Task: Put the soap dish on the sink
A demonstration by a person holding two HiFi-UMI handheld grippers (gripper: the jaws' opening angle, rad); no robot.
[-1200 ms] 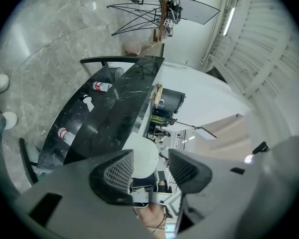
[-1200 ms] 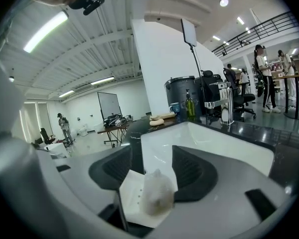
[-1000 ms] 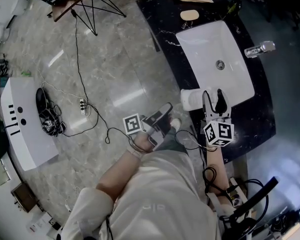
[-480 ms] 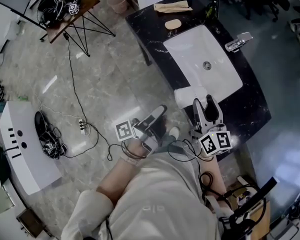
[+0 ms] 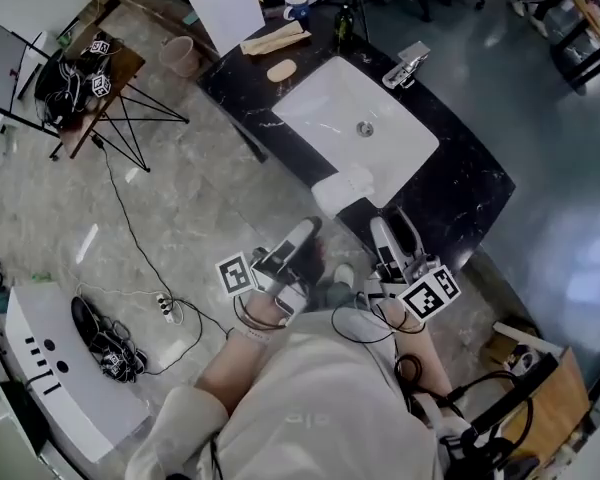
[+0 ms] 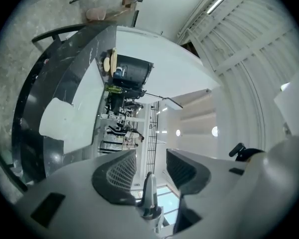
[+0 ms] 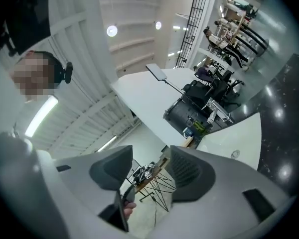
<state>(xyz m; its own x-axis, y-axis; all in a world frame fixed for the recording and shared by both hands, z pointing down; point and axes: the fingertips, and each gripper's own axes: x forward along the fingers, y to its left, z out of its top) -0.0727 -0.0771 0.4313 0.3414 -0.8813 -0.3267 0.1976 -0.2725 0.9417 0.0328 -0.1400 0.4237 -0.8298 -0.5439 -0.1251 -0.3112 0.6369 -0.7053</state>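
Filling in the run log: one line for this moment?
soap dish: at sink near corner | left gripper: empty, jaws closing | right gripper: open, empty

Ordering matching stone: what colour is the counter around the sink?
The counter is black with white veins; head view shows it best.

My head view looked steeply down from well above the sink (image 5: 330, 118); both gripper views faced roughly level along their jaws, sharing its dark surface (image 6: 60, 68).
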